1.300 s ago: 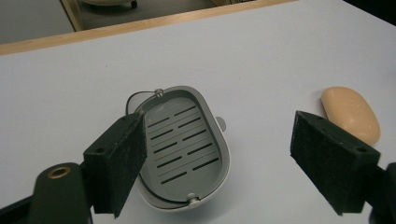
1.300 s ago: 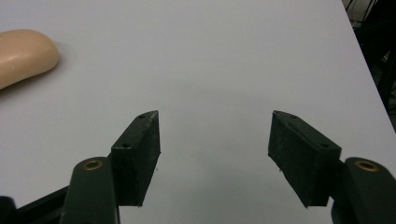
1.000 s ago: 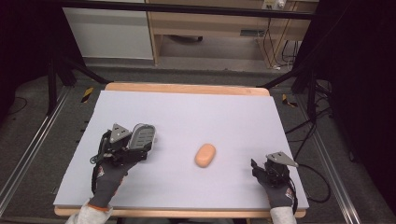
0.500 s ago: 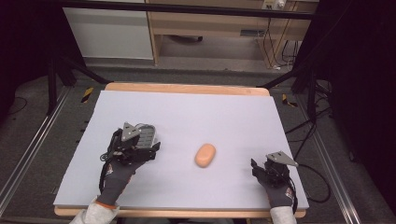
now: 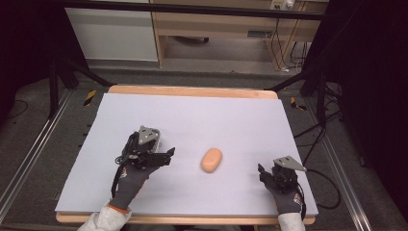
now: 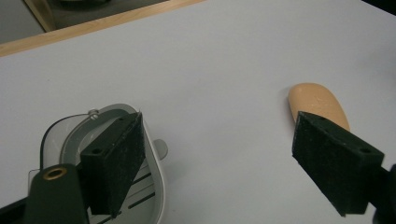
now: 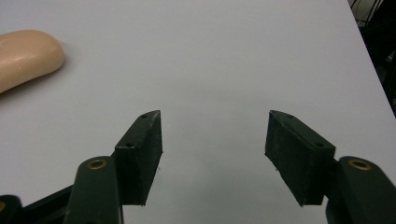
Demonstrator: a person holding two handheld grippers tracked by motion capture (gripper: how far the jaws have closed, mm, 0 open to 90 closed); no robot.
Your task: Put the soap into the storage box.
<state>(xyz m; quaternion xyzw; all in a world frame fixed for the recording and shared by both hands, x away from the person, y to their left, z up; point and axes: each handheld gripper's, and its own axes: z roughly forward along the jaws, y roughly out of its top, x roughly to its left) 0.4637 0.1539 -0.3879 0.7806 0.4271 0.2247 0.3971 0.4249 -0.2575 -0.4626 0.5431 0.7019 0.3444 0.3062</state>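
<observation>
Lying on the pale sheet that covers the table (image 5: 202,115), a grey-and-white soap dish (image 6: 140,186) is seen at the left, partly hidden under the left gripper (image 5: 166,155), whose jaws point toward three o'clock in the high view. In the left gripper view the dish sits under and around the left-hand pad at about seven o'clock, untouched by any squeeze; those jaws have just been opening and now stand wide apart, with nothing pinched between them. An orange bar of soap (image 5: 211,160) is found near the middle of the sheet, at three o'clock from the left gripper and apart from it; in the left gripper view it peeks out above the right-hand pad. Farther right, at about four o'clock from the soap and well apart from it, the right gripper (image 5: 262,172) is held near the table's near edge. Its jaws have just been closing a little, yet they are seen spread over bare sheet, holding nothing.
</observation>
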